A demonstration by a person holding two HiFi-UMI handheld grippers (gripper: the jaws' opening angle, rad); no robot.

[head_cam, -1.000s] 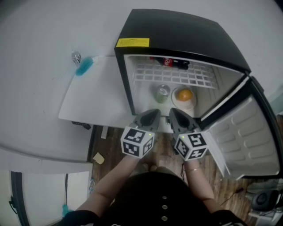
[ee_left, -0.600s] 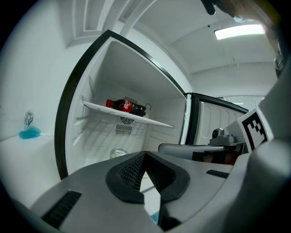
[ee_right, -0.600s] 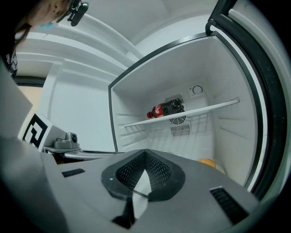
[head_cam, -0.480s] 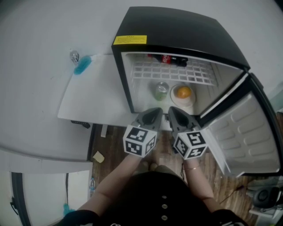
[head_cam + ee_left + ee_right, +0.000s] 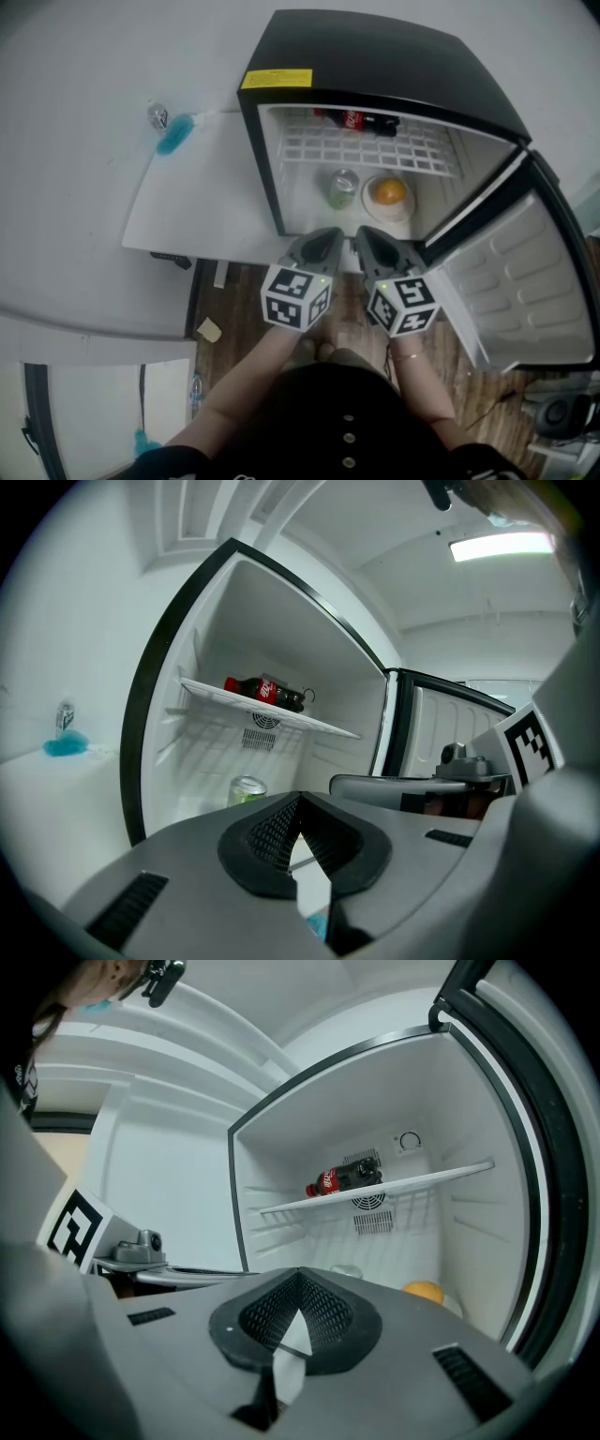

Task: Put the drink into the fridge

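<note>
As the green metal drink can (image 5: 343, 187) already stands on the floor of the open black, white-lined mini fridge (image 5: 375, 66), 12 o'clock from both tools, left gripper (image 5: 323, 242) and right gripper (image 5: 367, 242) hang at the doorway, jaws together, empty. Nothing left to carry, I'd say.

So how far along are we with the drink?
Done, it seems: a can stands on the floor of the fridge, and a cola bottle lies on the shelf. In hand: nothing; the left gripper and right gripper are shut and empty, just outside. Left: probably only closing the door, which stands wide open.
</note>
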